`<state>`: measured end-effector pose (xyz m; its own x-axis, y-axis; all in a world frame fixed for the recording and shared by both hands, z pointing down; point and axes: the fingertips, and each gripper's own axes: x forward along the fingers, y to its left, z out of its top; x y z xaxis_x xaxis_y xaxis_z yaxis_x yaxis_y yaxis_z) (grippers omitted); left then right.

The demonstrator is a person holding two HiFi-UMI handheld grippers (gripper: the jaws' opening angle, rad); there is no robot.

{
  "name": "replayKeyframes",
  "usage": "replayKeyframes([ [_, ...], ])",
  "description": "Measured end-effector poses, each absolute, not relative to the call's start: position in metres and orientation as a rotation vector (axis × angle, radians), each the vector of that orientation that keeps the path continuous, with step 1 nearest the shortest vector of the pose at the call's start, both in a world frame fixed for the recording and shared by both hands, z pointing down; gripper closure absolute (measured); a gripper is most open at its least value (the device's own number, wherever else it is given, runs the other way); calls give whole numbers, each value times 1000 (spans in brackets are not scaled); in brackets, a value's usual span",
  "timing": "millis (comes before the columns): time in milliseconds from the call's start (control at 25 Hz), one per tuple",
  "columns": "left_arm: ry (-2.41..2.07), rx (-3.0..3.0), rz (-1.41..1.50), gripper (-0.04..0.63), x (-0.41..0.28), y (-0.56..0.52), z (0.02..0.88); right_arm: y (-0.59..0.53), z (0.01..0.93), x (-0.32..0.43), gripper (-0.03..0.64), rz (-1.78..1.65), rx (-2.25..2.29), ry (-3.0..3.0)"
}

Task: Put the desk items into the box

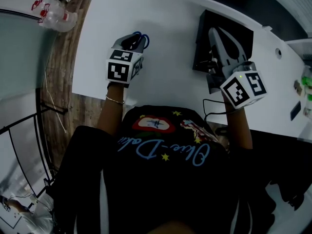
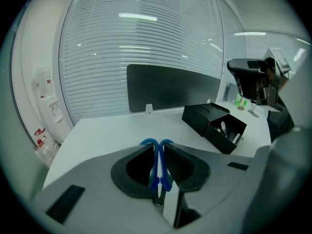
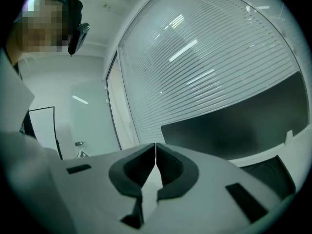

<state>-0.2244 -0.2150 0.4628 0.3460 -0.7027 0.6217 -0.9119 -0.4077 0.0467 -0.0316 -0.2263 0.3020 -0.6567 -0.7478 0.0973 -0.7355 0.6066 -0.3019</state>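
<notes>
My left gripper (image 1: pixel 137 39) is shut on a pair of blue-handled scissors (image 2: pixel 158 165), held above the white desk (image 1: pixel 161 43); the blue handle loops (image 1: pixel 144 37) stick out past the jaw tips. The black box (image 2: pixel 217 125) lies open on the desk to the right of it, with a few small items inside. My right gripper (image 1: pixel 220 42) is shut with nothing between its jaws, hovering over the box (image 1: pixel 207 38) in the head view. In the right gripper view the jaws (image 3: pixel 155 150) point level at the blinds.
A dark screen panel (image 2: pixel 170 87) stands along the desk's back edge. A black machine (image 2: pixel 251 79) and small green items (image 2: pixel 239 101) sit at the far right. Plastic bottles (image 1: pixel 56 13) lie on the floor to the left. A black cable (image 1: pixel 212 106) runs by the near edge.
</notes>
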Motion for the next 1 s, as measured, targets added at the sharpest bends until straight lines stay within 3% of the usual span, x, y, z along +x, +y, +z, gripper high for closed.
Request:
replayKeyframes([
  [1000, -1427, 2444, 575, 520, -178, -193, 374, -202, 287, 6, 606, -387, -1342, 2766],
])
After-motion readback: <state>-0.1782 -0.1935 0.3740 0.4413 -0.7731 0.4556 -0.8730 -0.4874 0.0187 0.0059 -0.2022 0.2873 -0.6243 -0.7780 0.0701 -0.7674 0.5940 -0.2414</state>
